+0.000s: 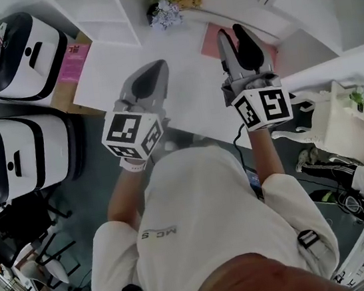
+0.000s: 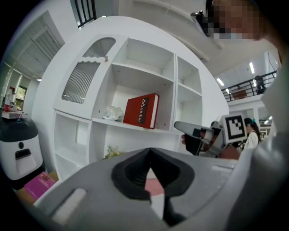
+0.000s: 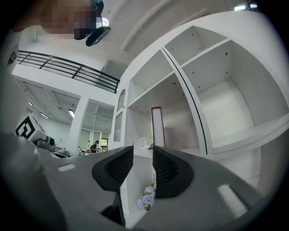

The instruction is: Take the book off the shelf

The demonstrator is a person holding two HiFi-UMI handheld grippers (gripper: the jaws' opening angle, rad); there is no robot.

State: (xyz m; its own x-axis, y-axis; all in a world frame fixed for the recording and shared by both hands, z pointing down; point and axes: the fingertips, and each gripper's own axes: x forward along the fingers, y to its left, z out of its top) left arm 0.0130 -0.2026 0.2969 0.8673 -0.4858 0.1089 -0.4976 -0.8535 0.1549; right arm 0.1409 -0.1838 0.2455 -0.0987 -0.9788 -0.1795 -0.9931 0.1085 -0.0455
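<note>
Your right gripper (image 3: 142, 155) has its jaws narrowly apart and empty; your left gripper (image 2: 150, 154) is closed on nothing. Widen the right, straddle the red book (image 2: 141, 111) on the shelf (image 2: 113, 122), then pull straight out.

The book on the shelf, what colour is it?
Red, with white lettering on its side; the book shows best in the left gripper view.
</note>
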